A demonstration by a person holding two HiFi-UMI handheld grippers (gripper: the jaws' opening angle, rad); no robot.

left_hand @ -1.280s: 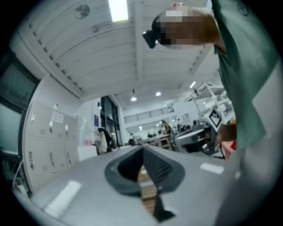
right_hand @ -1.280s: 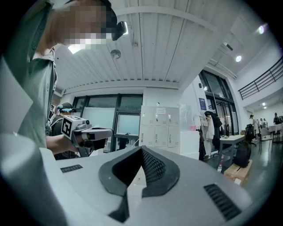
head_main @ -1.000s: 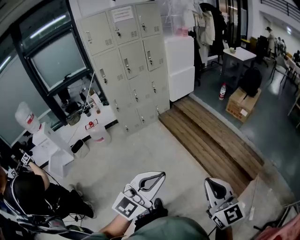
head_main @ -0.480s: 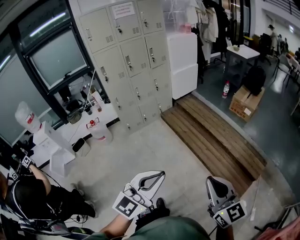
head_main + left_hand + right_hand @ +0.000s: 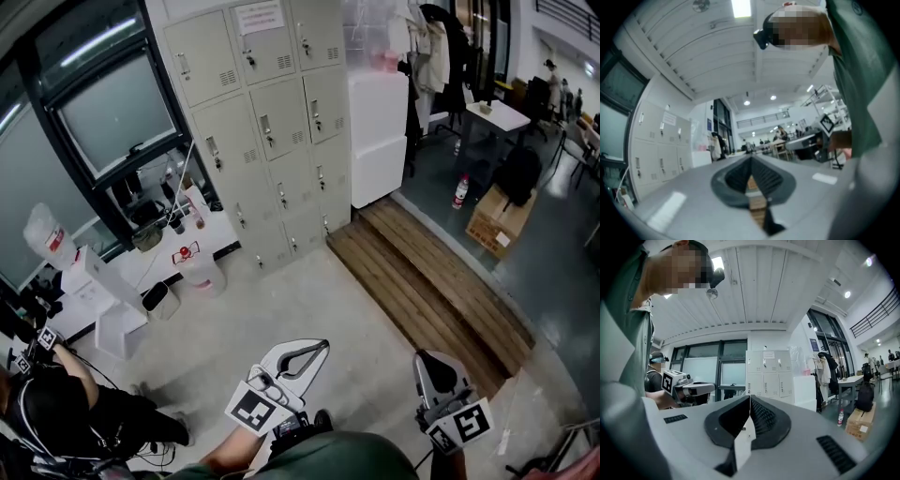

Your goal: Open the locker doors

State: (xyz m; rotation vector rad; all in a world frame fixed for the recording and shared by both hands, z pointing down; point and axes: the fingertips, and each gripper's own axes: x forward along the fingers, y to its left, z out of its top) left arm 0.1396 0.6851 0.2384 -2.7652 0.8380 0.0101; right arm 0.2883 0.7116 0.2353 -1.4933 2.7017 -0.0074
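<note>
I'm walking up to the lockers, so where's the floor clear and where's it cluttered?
Bare concrete floor runs straight ahead to the lockers, with the wooden step bordering it on the right, also bare. The left is crowded: a low white table with bottles, a water jug beside it, and a seated person nearer you.

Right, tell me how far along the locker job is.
Done: nothing; every visible door on the lockers is closed. In hand: nothing either; the left tool and right tool are both shut and empty, held low by the person's body, across the floor from the lockers. Left: walk up and open the doors.
</note>
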